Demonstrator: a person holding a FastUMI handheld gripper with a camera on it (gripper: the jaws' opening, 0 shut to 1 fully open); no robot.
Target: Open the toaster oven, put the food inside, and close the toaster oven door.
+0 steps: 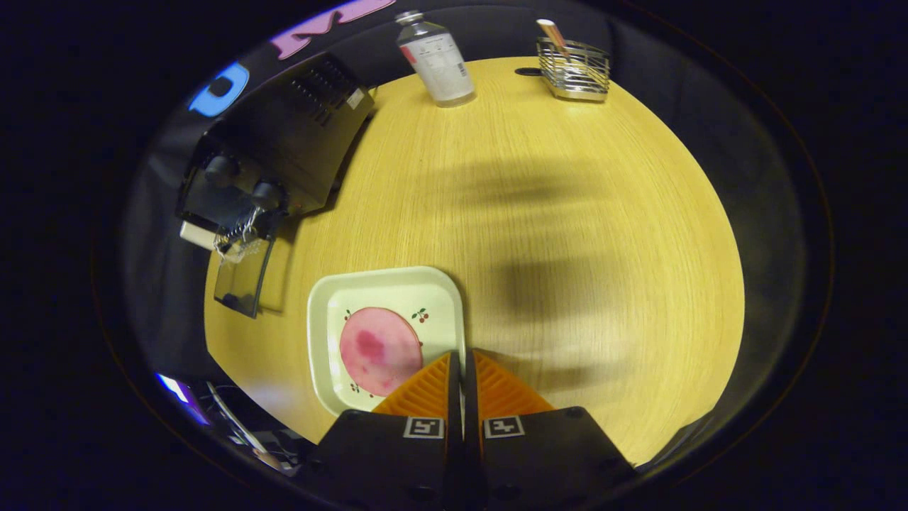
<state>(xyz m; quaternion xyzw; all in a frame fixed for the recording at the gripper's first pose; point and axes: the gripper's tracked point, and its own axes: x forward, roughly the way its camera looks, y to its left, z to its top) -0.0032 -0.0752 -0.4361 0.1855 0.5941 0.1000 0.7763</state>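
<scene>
Tool (462,355) clenched, empty, at lower centre over plate (386,284) edge. Ham slice (379,350) on plate, lower left. Toaster oven (284,149) upper left, door (245,280) apparently down. Next: spread fingers, grasp slice.

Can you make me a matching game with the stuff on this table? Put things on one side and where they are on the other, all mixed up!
Things:
1. pink slice of food
2. toaster oven
3. bottle
4. wire basket

Places or states:
A. far side of the table, holding a stick
B. door hanging open
C. on the plate
D. upright, between oven and basket

Pairs: 1-C, 2-B, 3-D, 4-A

The gripper is shut, empty.
</scene>
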